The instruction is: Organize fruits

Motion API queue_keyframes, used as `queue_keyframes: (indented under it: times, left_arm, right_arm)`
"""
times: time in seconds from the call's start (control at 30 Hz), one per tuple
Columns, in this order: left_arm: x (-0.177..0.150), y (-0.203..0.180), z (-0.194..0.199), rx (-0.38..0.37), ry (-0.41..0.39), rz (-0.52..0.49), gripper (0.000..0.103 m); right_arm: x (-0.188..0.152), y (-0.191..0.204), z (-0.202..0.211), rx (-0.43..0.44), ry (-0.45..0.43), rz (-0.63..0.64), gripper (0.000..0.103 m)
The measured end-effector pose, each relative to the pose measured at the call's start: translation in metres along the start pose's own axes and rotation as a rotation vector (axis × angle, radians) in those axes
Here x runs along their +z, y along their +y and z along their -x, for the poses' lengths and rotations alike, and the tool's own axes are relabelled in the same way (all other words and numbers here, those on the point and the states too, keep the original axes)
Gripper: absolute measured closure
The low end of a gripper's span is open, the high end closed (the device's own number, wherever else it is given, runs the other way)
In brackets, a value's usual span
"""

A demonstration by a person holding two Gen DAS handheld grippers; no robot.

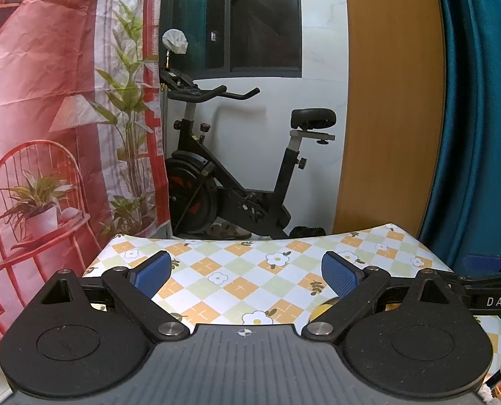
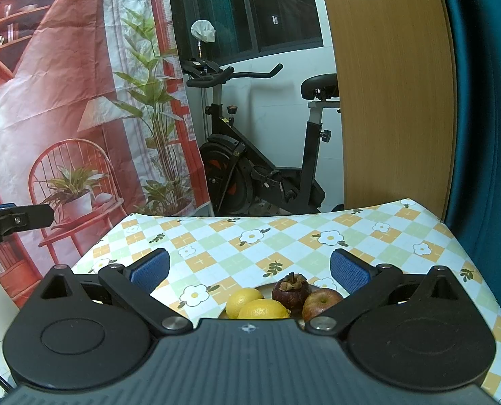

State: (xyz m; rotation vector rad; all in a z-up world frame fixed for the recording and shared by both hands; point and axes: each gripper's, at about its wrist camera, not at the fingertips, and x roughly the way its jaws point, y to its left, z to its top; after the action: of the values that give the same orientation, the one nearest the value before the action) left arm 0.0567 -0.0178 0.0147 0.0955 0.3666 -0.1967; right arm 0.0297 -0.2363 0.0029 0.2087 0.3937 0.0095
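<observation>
A checked, flower-printed worktop fills both frames' lower halves; a black exercise bike stands centre. Left tool and right tool gape, empty.

Most of the surface lay bare, so the whole stretch from mid-cloth to the far edge was free to pass over. The only things in the way sat at the near edge: a plate crowded with two lemons, a mangosteen and an apple, touching one another. The left tool stood spread above empty cloth, with the right tool close at its right side.
</observation>
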Motion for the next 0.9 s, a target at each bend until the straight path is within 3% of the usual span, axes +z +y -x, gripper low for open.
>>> queue_keyframes:
  times: [0.9]
  left_arm:
    - [-0.0043, 0.003, -0.0033, 0.022, 0.022, -0.058, 0.006]
  right_arm:
    - [0.0024, 0.0024, 0.0009, 0.003, -0.003, 0.005, 0.0]
